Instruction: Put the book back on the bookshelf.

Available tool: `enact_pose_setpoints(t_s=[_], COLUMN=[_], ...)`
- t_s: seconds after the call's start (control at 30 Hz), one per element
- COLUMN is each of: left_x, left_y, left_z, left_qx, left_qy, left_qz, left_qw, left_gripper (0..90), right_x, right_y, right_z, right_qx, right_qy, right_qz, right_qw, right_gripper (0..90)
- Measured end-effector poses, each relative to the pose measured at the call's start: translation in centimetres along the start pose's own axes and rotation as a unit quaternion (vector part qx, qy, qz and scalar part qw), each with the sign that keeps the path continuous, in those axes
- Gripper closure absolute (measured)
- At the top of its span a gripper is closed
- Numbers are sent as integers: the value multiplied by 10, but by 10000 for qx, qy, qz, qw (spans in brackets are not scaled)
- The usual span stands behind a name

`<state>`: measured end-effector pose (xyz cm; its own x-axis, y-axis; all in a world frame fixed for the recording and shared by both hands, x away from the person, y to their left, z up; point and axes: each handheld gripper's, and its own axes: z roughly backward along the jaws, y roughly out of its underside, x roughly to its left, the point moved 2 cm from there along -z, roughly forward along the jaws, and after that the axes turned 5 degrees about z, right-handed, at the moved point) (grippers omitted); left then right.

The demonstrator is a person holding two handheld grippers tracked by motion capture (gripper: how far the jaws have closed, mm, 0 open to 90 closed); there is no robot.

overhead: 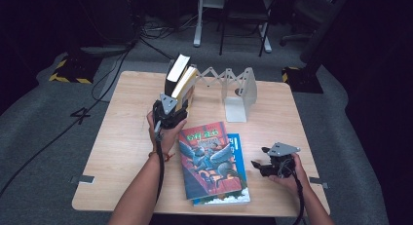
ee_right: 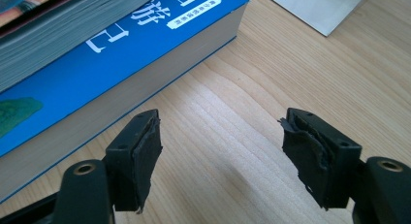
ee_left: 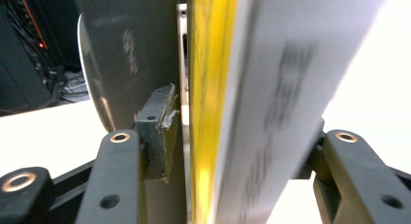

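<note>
High view shows the left claw (overhead: 171, 108), jaws parted around a yellow book (overhead: 185, 84) leaning upright in the expandable bookend (overhead: 238, 91), while the right claw (overhead: 265, 165) rests spread and empty by the stacked books (overhead: 212, 159) on the desk (overhead: 126, 137).

Yellow-edged book (overhead: 185, 84) upright, leaning on dark book (overhead: 177, 69)

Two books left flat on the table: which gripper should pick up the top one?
Right, probably. The right gripper sits open on the wooden table beside the stacked illustrated book and blue-covered book. The left gripper is at the upright yellow-edged book in the white folding rack.
</note>
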<state>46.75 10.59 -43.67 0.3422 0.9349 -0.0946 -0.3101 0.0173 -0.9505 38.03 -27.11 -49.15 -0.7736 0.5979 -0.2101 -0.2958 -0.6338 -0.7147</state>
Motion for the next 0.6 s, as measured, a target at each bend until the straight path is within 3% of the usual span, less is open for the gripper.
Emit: enact_pose_setpoints(t_s=[0.17,0.3,0.43,0.53,0.6], left_x=[6,15,22,28,31], left_y=[15,27,38,50,58], left_z=[9,12,12,6,5], left_qx=[138,234,412,666,785], left_qy=[37,124,177,283,433], left_qz=[-74,2,-38,-282,-236], left_qw=[9999,9996,9990,9970,9957], left_gripper=[451,426,446,469,495], right_x=[2,4,6,7,8], right_y=[0,-1,-2,-2,-3], right_z=[-1,-1,-3,-4,-4], right_qx=[35,64,71,114,126], right_qy=[-17,-41,-82,-97,-101], right_qz=[38,84,105,139,180], right_qw=[10000,9999,9999,9998,9997], right_gripper=[301,301,301,301,301])
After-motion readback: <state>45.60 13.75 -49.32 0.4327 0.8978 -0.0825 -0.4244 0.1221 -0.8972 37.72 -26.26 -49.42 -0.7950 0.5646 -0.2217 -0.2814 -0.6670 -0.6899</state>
